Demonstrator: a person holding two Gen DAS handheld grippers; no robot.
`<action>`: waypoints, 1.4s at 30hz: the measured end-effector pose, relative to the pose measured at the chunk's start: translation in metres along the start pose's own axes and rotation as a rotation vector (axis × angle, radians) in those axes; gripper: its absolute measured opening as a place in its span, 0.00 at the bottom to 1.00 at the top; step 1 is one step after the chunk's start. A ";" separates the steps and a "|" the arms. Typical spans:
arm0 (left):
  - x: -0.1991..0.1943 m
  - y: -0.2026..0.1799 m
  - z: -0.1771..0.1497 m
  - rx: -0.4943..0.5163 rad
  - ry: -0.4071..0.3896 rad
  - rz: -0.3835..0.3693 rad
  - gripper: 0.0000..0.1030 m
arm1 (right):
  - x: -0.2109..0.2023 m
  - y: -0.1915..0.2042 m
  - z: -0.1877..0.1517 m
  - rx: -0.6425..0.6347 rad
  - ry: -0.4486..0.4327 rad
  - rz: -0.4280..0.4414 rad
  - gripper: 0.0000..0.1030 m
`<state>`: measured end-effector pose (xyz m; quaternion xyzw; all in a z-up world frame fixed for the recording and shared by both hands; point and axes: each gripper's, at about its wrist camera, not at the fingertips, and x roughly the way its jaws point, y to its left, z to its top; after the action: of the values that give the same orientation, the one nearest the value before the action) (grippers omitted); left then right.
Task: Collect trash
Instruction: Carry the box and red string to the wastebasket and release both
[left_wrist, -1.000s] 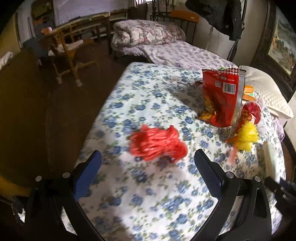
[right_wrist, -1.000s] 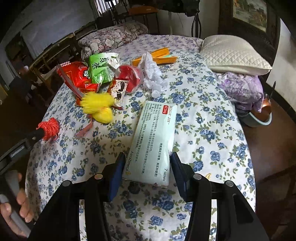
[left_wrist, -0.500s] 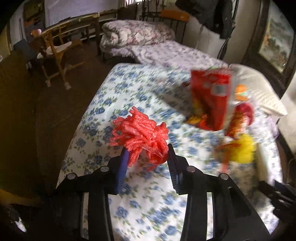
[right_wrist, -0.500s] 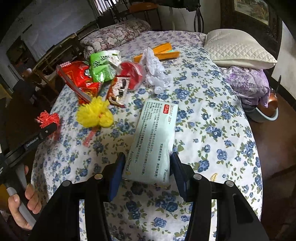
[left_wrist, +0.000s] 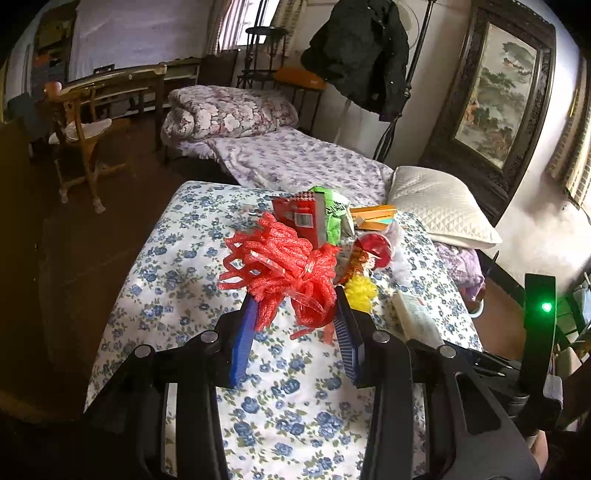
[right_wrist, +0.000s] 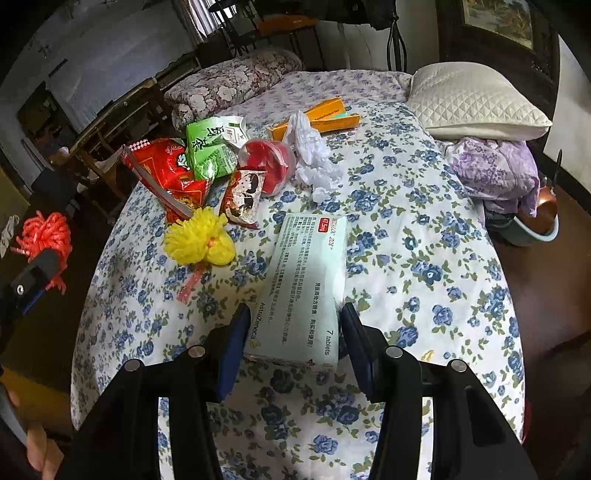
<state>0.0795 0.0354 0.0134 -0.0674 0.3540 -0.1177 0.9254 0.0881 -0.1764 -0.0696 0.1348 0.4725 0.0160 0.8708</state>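
Note:
My left gripper (left_wrist: 294, 299) is shut on a red foam net (left_wrist: 284, 266) and holds it up off the flowered sheet (left_wrist: 173, 258). The right wrist view shows that net (right_wrist: 44, 229) at the far left, beyond the bed's edge. My right gripper (right_wrist: 291, 310) is shut on the near end of a pale green medicine box (right_wrist: 306, 273), whose far end lies on the sheet. More trash sits behind it: a yellow pom (right_wrist: 199, 240), a red snack bag (right_wrist: 166, 173), a green bag (right_wrist: 210, 144), a small wrapper (right_wrist: 243, 195), a red-lidded cup (right_wrist: 266, 158), crumpled tissue (right_wrist: 314, 155) and an orange box (right_wrist: 328, 110).
A white pillow (right_wrist: 476, 99) and a purple cloth (right_wrist: 495, 173) lie at the bed's right side, with a basin (right_wrist: 535, 225) on the floor beside them. A folded quilt (left_wrist: 229, 110) sits at the far end. A wooden chair (left_wrist: 81, 122) stands on the dark floor to the left.
My left gripper closed on the red foam net and lifted it off the sheet, tilting up toward the room. The right gripper kept its hold on the medicine box in place.

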 end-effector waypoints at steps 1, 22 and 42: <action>-0.001 0.001 0.000 -0.005 0.001 -0.005 0.39 | -0.001 0.001 -0.001 -0.004 -0.002 0.000 0.49; -0.017 -0.012 -0.014 0.002 -0.007 -0.016 0.39 | 0.024 -0.004 0.016 0.020 0.094 -0.060 0.69; -0.037 -0.038 -0.026 0.060 0.008 -0.065 0.40 | -0.075 -0.038 -0.012 0.025 -0.079 -0.017 0.43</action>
<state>0.0289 0.0077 0.0255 -0.0506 0.3518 -0.1582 0.9212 0.0328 -0.2216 -0.0241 0.1423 0.4390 -0.0029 0.8871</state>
